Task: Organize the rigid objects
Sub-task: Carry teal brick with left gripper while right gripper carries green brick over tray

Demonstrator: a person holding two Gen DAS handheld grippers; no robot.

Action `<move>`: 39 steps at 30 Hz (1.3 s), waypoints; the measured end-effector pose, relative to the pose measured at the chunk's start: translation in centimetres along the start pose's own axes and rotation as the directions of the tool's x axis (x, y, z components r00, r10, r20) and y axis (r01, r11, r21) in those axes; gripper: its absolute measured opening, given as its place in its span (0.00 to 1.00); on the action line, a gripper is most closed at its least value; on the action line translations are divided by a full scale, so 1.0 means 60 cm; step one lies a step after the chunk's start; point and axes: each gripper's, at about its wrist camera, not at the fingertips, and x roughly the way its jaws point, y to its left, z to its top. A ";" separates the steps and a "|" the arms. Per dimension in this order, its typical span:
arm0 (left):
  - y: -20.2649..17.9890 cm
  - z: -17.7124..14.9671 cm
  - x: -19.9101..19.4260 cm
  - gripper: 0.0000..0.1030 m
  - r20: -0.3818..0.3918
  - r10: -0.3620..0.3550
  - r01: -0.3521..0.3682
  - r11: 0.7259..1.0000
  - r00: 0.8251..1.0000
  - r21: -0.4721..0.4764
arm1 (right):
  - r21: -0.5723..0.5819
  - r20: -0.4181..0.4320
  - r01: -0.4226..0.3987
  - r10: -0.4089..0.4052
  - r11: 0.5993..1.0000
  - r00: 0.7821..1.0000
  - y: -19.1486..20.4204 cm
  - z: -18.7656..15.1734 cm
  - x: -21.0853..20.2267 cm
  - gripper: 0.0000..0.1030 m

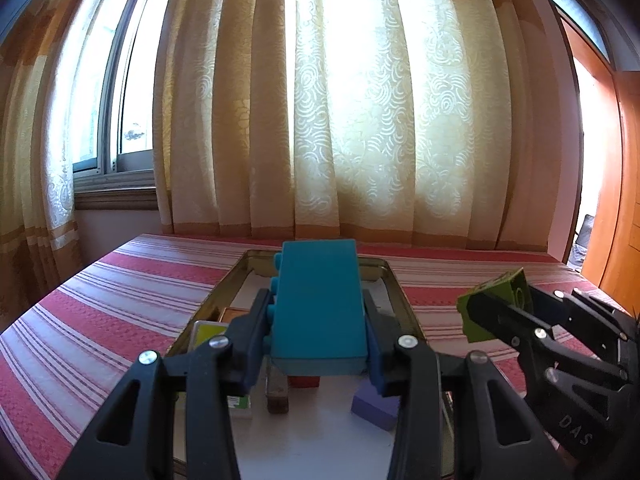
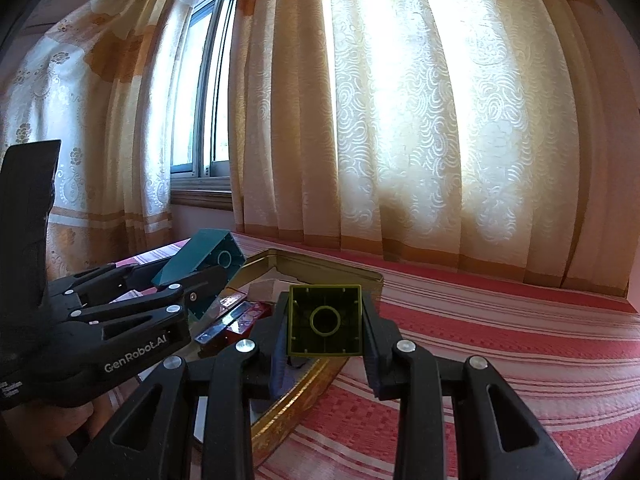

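Observation:
My left gripper (image 1: 320, 320) is shut on a long teal building brick (image 1: 320, 300) and holds it above a gold-rimmed metal tray (image 1: 394, 280). The teal brick also shows in the right wrist view (image 2: 208, 264), hollow end outward. My right gripper (image 2: 325, 320) is shut on a square green building brick (image 2: 325, 320), its hollow underside facing the camera, above the tray's right rim (image 2: 304, 392). In the left wrist view the green brick (image 1: 496, 304) is to the right of the tray. Both bricks are in the air.
The tray stands on a red and white striped cloth (image 1: 120, 300). In it lie a purple block (image 1: 376, 404), a red block (image 1: 304, 381), a yellow-green piece (image 1: 208, 332) and a brown bar (image 1: 277, 392). Curtains (image 1: 340, 120) hang behind.

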 end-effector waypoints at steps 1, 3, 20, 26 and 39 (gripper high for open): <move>0.001 0.000 0.000 0.40 0.001 0.002 -0.002 1.000 1.000 -0.001 | -0.001 0.000 -0.002 0.002 1.000 1.000 0.002 0.000 0.001 0.33; 0.006 0.001 0.001 0.40 -0.001 0.003 -0.003 1.000 1.000 -0.006 | -0.002 -0.002 -0.004 0.004 1.000 1.000 0.005 0.000 0.002 0.33; 0.032 0.001 0.003 0.40 -0.003 0.020 -0.020 1.000 1.000 -0.018 | -0.020 -0.004 -0.029 0.029 0.999 1.000 0.030 0.003 0.015 0.33; 0.037 0.002 0.000 0.40 0.000 0.023 -0.023 1.000 1.000 -0.018 | -0.025 -0.005 -0.032 0.032 0.999 0.999 0.035 0.003 0.016 0.33; 0.053 0.004 -0.001 0.40 0.001 0.031 -0.031 0.999 1.000 -0.025 | -0.044 -0.010 -0.046 0.046 0.998 0.999 0.052 0.005 0.026 0.33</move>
